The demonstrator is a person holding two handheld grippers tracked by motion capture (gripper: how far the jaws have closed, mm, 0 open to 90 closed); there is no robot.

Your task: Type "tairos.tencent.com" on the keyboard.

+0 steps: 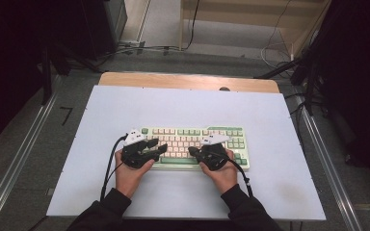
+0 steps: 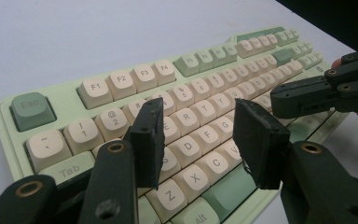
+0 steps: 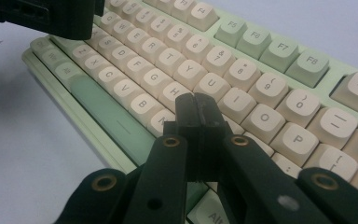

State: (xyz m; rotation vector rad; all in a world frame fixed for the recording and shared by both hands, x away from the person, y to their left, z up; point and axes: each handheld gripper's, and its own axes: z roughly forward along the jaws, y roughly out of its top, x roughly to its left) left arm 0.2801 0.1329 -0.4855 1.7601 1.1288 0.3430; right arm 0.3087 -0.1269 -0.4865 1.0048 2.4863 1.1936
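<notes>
High view: pale-green plastic keyboard with cream and green keycaps (image 1: 195, 144) lies flat on the white desk (image 1: 183, 103), centre, slightly toward the near edge, long side running left-right. Left gripper (image 1: 160, 144) sits over the kbd's left end, its fingers apart w/ nothing between; right gripper (image 1: 192, 151) hangs over the near-right part, fingers together into one tip, aimed left toward the middle keys. Both hands rest at the kbd's near edge. Left gripper view: the kbd (image 2: 177, 116) spreads out beyond and under the left gripper (image 2: 200, 135), whose two black fingers (image 2: 149, 135) stand apart, empty, above the letter rows around E, D, F; no contact that I can make out. The right gripper (image 2: 279, 100) comes in from the right, just above the keys further along. Right gripper view: right gripper (image 3: 196, 109) has its fingers pressed together on nothing, tip sitting just over the cream keys near H/J/N, w/ the green space bar (image 3: 107, 114) to its left; can't tell if it touches a cap yet. Part of the left gripper's dark body (image 3: 46, 16) shows at top left. Judgement: step in hand looks like pressing a key w/ the closed right tip. To do it well, keep the fingers together so only one cap is hit, come straight down on the cap's centre, press lightly, lift clean; left stays clear of keys.
</notes>
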